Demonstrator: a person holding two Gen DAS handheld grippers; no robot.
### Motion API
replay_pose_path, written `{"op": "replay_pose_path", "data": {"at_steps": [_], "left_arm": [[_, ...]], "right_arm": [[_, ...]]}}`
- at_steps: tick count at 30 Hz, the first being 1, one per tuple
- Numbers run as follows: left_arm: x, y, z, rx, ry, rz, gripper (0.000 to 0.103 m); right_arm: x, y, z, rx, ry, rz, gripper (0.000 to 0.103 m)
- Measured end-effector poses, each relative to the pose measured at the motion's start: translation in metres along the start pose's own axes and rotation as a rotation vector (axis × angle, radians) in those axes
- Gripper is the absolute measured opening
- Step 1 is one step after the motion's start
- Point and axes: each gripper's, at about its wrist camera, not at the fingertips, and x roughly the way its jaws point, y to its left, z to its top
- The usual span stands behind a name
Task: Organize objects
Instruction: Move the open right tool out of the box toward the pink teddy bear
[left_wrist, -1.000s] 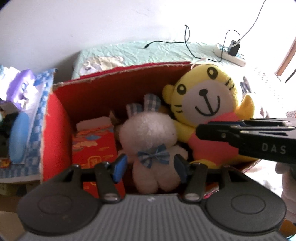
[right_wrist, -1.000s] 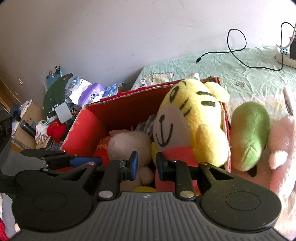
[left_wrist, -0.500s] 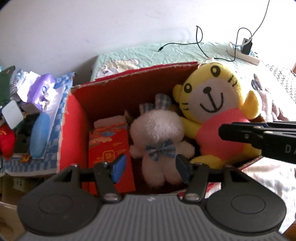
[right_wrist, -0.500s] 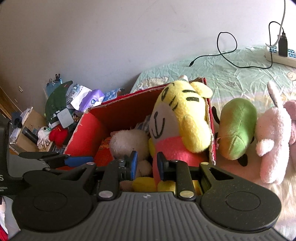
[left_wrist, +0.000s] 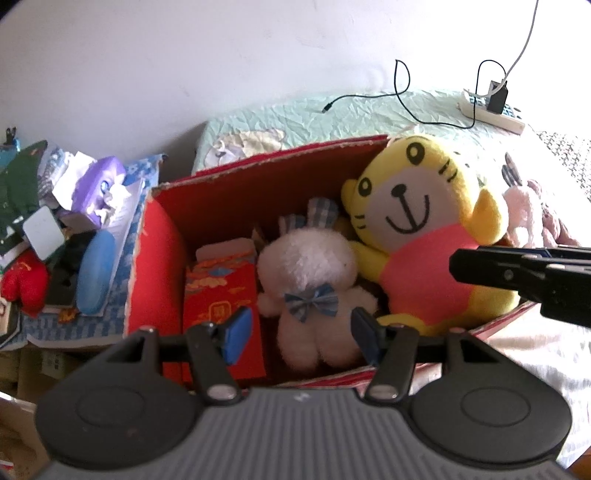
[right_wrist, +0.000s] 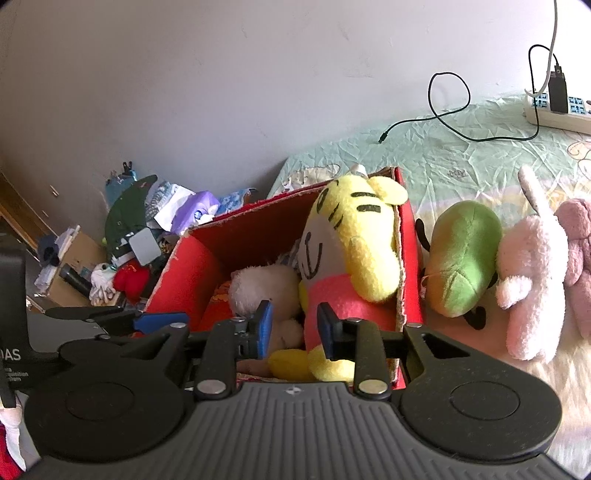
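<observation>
The yellow tiger plush (left_wrist: 424, 236) hides the red box's (left_wrist: 155, 266) far corner and the white bunny's (left_wrist: 314, 280) side.

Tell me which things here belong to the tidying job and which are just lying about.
Part of the job:
- red box
- yellow tiger plush, white bunny plush and red packet, all inside it
- green plush and pink plush, on the bed beside the box

Just lying about:
- power strip and black cable
- clutter pile by the wall

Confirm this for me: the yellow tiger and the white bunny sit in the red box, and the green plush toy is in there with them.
Not quite. The green plush toy lies outside the red box, beside its wall, as the right wrist view shows. The yellow tiger and white bunny are in the box.
</observation>
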Motion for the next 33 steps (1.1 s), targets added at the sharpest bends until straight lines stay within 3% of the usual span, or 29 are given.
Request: {"op": "replay_pose_path", "data": {"at_steps": [9, 19, 24, 33], "left_arm": [[-0.021, -0.030, 0.004, -0.027, -0.036, 0.088, 0.063], [-0.050, -0.094, 0.007, -0.016, -0.089, 0.119, 0.064], [-0.060, -0.133, 0.008, 0.014, -0.118, 0.056, 0.064], [-0.038, -0.198, 0.014, 0.025, -0.105, -0.194, 0.063]], "right_arm": [[-0.020, -0.023, 0.009, -0.013, 0.030, 0.089, 0.030], [-0.059, -0.071, 0.014, -0.015, 0.065, 0.143, 0.030], [-0.082, -0.115, 0.013, 0.031, 0.071, 0.127, 0.030], [-0.118, -0.199, 0.002, 0.179, 0.058, -0.003, 0.031]]}}
